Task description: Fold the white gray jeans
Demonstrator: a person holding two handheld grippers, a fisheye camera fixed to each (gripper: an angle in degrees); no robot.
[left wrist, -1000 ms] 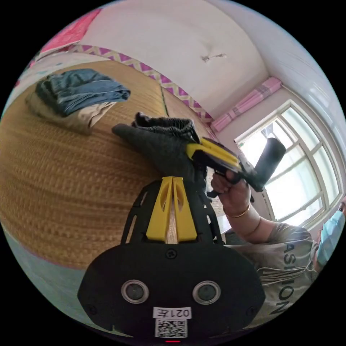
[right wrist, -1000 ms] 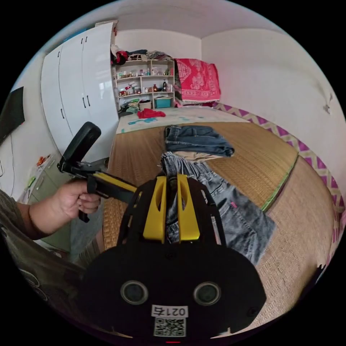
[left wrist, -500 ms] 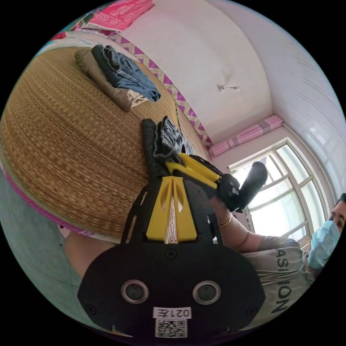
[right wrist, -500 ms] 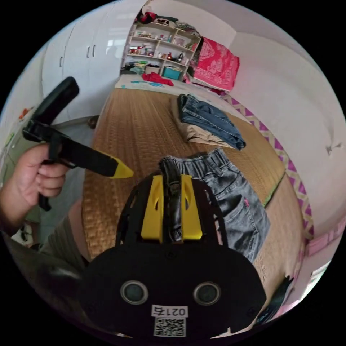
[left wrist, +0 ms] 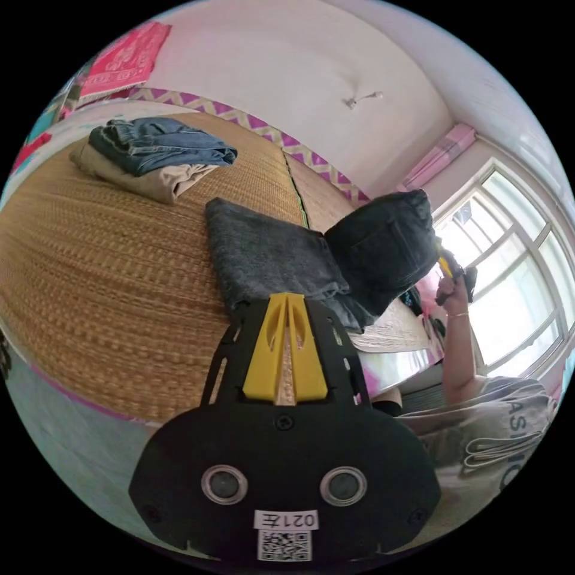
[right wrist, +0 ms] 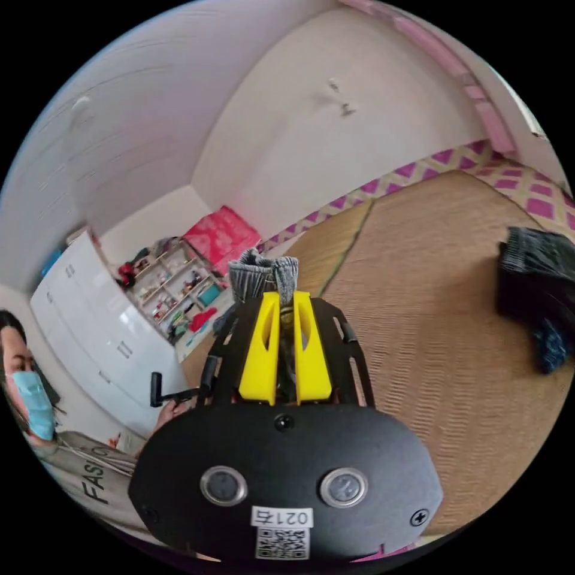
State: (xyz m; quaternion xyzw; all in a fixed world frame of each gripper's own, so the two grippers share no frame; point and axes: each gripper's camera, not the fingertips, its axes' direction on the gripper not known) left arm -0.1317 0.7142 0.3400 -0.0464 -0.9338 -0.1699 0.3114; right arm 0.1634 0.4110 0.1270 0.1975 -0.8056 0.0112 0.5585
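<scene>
A wide woven straw mat [left wrist: 120, 263] covers the bed, bordered along the wall by a purple zigzag trim [left wrist: 263, 129]. On it lie the gray jeans [left wrist: 269, 257], one part spread flat on the mat just ahead of the left tool [left wrist: 286, 299], the other end lifted into the air as a dark bunched fold [left wrist: 383, 251] toward the window [left wrist: 515, 263]. In the right gripper view the right tool [right wrist: 281, 299] has its yellow jaws pressed together on a gathered edge of the jeans [right wrist: 263, 278], which sticks up above the tips. The left tool's jaws are closed against each other with nothing clearly between them, the jeans lying just beyond the tips. Farther back on the mat sits a stack of folded clothes: blue jeans [left wrist: 159, 141] on top of a beige garment [left wrist: 150, 179]. A person's hand [left wrist: 452, 287] holds the raised end near the window. White cabinets [right wrist: 102, 347] and cluttered shelves [right wrist: 173, 287] stand at the far end of the room.
</scene>
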